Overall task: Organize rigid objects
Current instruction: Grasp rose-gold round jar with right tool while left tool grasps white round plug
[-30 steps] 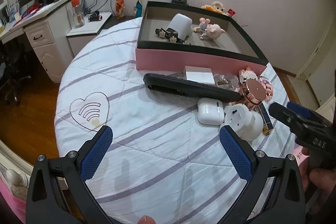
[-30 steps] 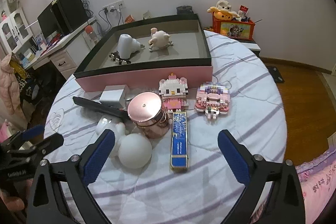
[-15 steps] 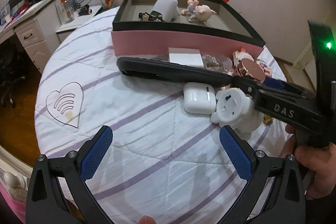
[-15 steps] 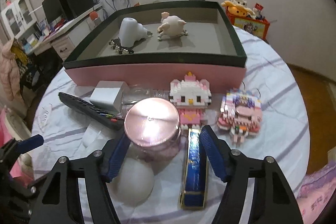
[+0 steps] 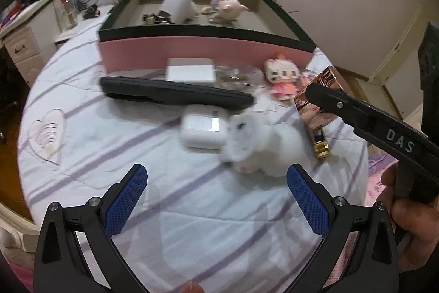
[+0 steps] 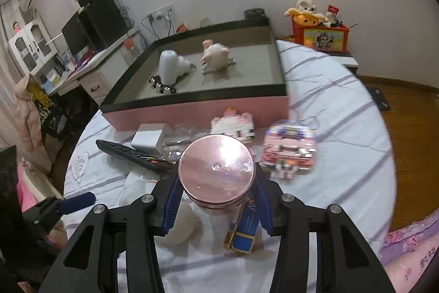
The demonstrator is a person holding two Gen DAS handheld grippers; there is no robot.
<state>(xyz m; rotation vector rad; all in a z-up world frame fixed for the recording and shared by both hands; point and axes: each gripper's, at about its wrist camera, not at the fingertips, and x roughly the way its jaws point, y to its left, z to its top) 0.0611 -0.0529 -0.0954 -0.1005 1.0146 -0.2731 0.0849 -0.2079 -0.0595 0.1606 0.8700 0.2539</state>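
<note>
The rose-gold jar sits low in the centre of the right wrist frame, clamped between the blue pads of the right claw; in the left wrist frame it shows at the right edge, tilted and apparently lifted off the table. Just below it lie a blue and gold case and a blurred white round thing, with a white earbud case touching that thing's left side. Above these, toward mid-frame, a black remote lies crosswise, a white box and a clear wrapper behind it, a brick-built kitten figure to the right. A second brick-built piece lies right of the jar.

The pink-walled tray fills the upper middle. It already holds a white cup-like object, a pig figurine and a small dark trinket, so I judge the sorting to be begun but far from done: most pieces remain outside on the table, and the jar looks to be the one now in hand.

The left claw hangs with its pads wide apart, holding nothing, at the bottom of its frame.
</note>
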